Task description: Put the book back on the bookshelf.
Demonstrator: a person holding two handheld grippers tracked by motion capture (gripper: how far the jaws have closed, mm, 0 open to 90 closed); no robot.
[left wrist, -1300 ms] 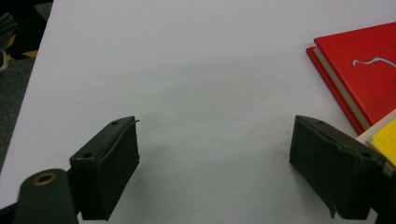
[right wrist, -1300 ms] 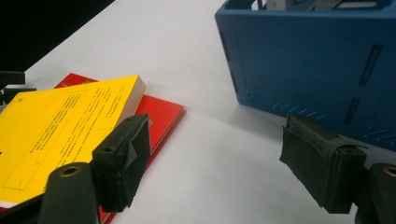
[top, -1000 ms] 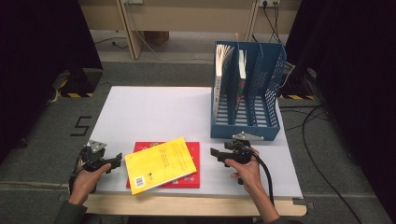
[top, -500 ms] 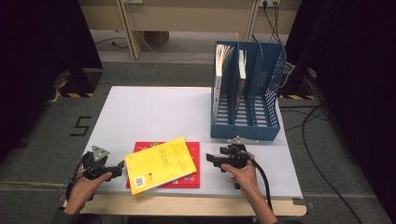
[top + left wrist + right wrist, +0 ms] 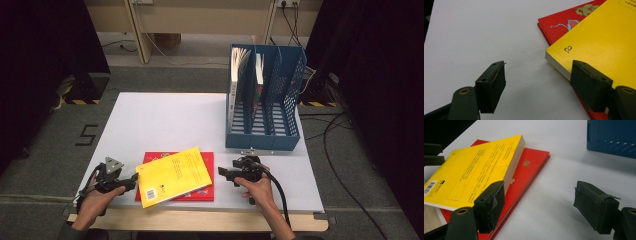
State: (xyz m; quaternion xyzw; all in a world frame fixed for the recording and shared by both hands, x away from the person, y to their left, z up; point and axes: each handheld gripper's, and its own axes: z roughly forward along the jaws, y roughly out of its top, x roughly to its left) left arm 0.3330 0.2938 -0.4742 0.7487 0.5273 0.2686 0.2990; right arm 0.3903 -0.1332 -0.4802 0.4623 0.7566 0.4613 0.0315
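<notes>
A yellow book (image 5: 172, 175) lies askew on a red book (image 5: 205, 192) near the white table's front edge. My left gripper (image 5: 134, 179) sits low at the yellow book's left corner. Its jaws have just been closing but still stand apart. In the left gripper view (image 5: 537, 68) the yellow book's corner (image 5: 599, 37) reaches in beside the right jaw, and no pad presses on it. My right gripper (image 5: 222, 173) is open just right of the books. In its own view (image 5: 540, 187) one jaw hangs over the red book (image 5: 529, 167) and the other over bare table.
A blue slotted file rack (image 5: 262, 137) stands at the back right of the table (image 5: 165, 120), with a few books (image 5: 240, 75) upright in its left slots. A cable trails from the right gripper toward the front edge. Dark floor surrounds the table.
My left gripper has slid right, up to the yellow book's corner, and its jaws have narrowed. The right gripper has hardly shifted. The books lie as before.
</notes>
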